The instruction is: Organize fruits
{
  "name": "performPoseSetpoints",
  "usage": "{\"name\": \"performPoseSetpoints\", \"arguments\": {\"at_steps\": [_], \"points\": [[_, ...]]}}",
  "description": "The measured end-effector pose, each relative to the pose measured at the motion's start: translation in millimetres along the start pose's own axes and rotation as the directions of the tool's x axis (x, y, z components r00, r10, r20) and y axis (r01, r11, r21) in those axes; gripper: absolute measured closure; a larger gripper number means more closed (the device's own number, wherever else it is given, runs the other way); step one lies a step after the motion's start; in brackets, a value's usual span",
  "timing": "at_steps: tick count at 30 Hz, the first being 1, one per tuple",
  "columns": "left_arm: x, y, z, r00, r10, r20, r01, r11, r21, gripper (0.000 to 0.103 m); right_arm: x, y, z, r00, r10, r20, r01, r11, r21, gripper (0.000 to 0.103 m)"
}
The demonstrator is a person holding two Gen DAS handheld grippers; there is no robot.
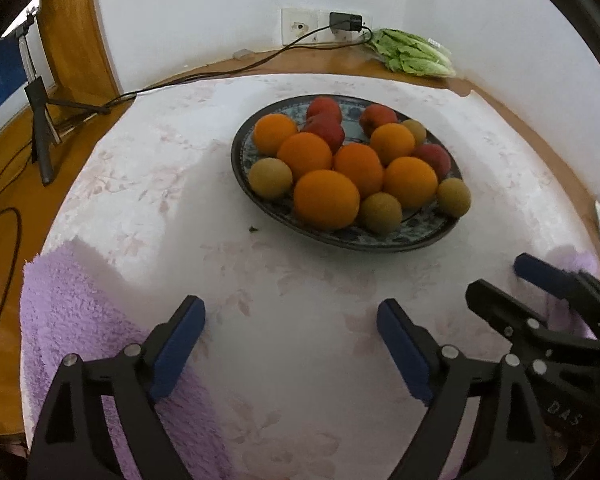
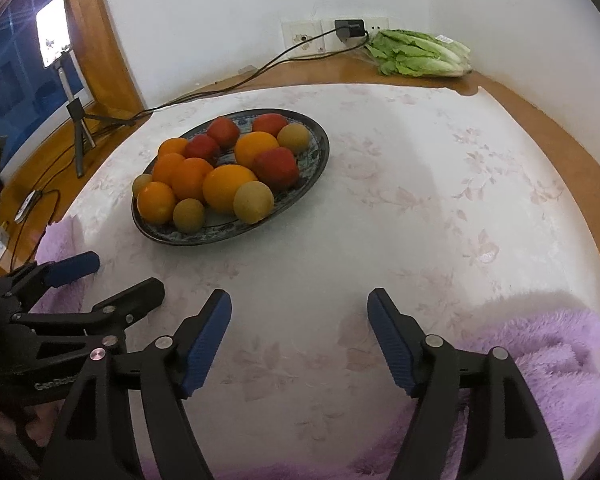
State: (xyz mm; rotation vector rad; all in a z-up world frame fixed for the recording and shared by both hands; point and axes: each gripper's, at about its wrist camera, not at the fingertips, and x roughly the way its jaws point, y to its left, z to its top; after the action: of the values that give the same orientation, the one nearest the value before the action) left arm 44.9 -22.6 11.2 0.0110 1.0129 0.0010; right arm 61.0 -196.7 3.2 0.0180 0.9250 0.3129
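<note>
Both sets of fingers spread wide, holding nothing — left gripper, right gripper low over the desk — fruit plate straight ahead of left, up-left of right; left seems nearer.

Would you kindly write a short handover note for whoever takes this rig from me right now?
Left tool: open, empty, over the tablecloth, beside a purple towel.
Right tool: open, empty, next to another purple towel.
Fruit: oranges, red fruits and small yellow-green fruits all lie mixed on the patterned plate.
Done: no fruit taken off yet.
Left: all the sorting; the towels may be the drop spots.
</note>
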Motion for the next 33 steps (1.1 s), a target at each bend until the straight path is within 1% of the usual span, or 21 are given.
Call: {"name": "performPoseSetpoints", "arguments": {"at_steps": [8, 33], "points": [[3.6, 3.0, 4.0, 1.0, 0.012, -0.009, -0.012, 1.0, -0.014, 0.007, -1.2, 1.3, -1.8, 1.0, 0.0, 0.015, 0.0, 1.0, -0.005, 0.029], [3.7, 4.3, 3.6, 1.0, 0.024, -0.008, -0.024, 0.999, -0.028, 0.007, -0.9, 1.9, -3.1, 1.0, 0.004, 0.023, -0.003, 1.0, -0.003, 0.027]]}}
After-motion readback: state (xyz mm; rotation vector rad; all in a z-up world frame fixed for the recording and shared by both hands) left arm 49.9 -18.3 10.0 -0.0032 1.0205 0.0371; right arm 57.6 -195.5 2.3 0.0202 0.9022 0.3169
